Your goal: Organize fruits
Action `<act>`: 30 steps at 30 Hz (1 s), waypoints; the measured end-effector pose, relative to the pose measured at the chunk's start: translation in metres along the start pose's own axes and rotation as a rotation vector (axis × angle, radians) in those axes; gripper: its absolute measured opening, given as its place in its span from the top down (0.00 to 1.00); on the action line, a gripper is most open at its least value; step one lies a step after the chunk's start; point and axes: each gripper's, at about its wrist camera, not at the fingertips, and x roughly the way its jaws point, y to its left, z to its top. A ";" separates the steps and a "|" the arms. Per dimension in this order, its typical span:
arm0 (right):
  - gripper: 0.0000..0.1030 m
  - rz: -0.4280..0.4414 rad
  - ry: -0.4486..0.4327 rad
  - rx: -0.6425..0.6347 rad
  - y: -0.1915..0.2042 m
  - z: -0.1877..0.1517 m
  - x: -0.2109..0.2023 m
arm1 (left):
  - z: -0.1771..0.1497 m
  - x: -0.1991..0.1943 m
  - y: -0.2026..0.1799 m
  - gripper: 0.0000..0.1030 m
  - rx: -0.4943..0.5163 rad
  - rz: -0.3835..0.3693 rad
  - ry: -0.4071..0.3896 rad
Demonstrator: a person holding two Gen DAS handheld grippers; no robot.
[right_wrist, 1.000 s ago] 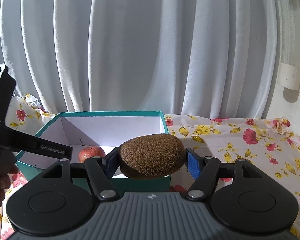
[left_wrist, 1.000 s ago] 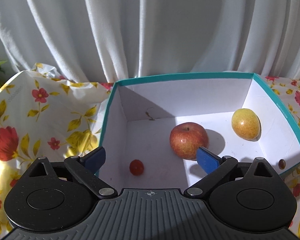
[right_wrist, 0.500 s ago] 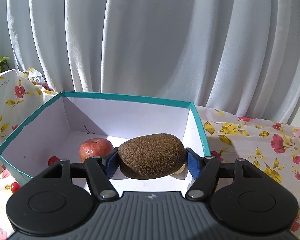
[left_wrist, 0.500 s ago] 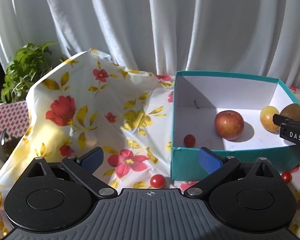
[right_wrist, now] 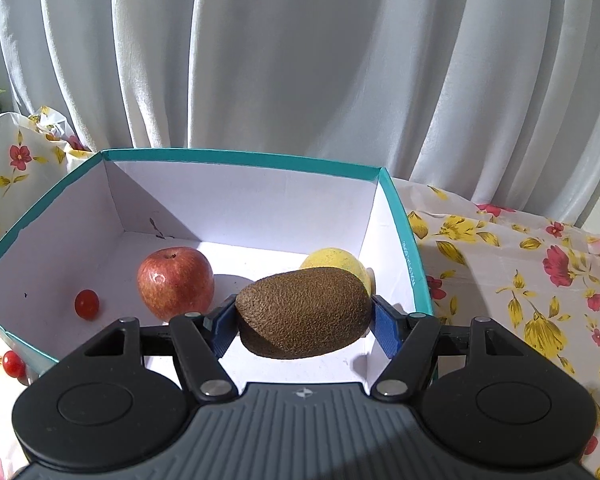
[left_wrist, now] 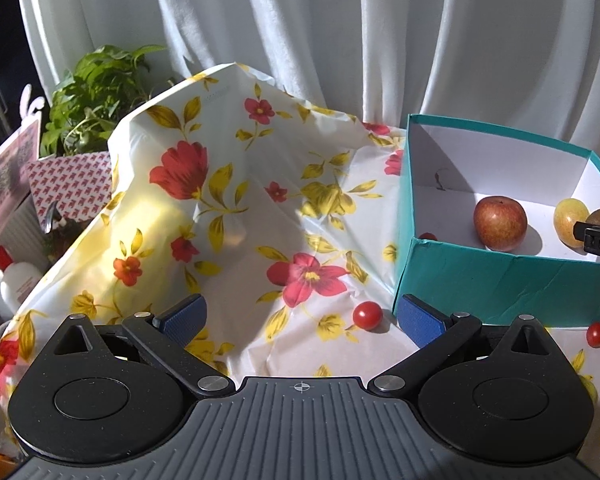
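My right gripper (right_wrist: 304, 326) is shut on a brown kiwi (right_wrist: 304, 312) and holds it over the right side of the teal box (right_wrist: 240, 157). Inside the box lie a red apple (right_wrist: 175, 282), a yellow fruit (right_wrist: 336, 260) partly hidden behind the kiwi, and a cherry tomato (right_wrist: 87, 304). My left gripper (left_wrist: 300, 316) is open and empty, above the floral cloth to the left of the box (left_wrist: 500, 280). A cherry tomato (left_wrist: 367, 316) lies on the cloth between its fingertips. Another tomato (left_wrist: 596, 334) lies by the box's front.
A floral tablecloth (left_wrist: 220, 220) bulges up at the left. Beyond it stand a green plant (left_wrist: 100, 88), a red patterned box (left_wrist: 68, 184) and a white bottle (left_wrist: 16, 276). White curtains (right_wrist: 300, 60) hang behind. A tomato (right_wrist: 13, 363) lies outside the box's left corner.
My left gripper has pulled back out of the box and swung left over the cloth. My right gripper has carried the kiwi forward and down into the box.
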 end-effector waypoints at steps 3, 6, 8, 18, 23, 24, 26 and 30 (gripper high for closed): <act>0.33 -0.013 -0.001 -0.018 0.002 -0.002 0.000 | -0.002 -0.002 0.002 0.00 -0.013 -0.008 0.006; 0.30 -0.004 -0.015 -0.011 0.002 -0.004 -0.003 | -0.003 -0.005 0.001 0.00 -0.011 -0.009 0.000; 0.26 0.000 -0.028 -0.004 0.000 -0.004 -0.007 | -0.003 -0.005 -0.001 0.00 -0.007 -0.008 0.001; 0.11 0.007 -0.107 0.051 -0.008 -0.009 -0.047 | -0.003 0.000 -0.011 0.00 0.014 -0.005 0.021; 0.10 0.006 -0.120 0.083 -0.013 -0.016 -0.065 | -0.003 0.006 -0.015 0.00 0.017 -0.034 0.039; 0.09 0.003 -0.121 0.086 -0.014 -0.017 -0.067 | -0.003 0.006 -0.016 0.00 0.020 -0.034 0.039; 0.09 -0.008 -0.128 0.095 -0.018 -0.021 -0.072 | -0.003 0.007 -0.020 0.00 0.030 -0.025 0.038; 0.08 -0.041 -0.152 0.127 -0.028 -0.027 -0.081 | -0.001 0.009 -0.023 0.00 0.047 -0.033 0.041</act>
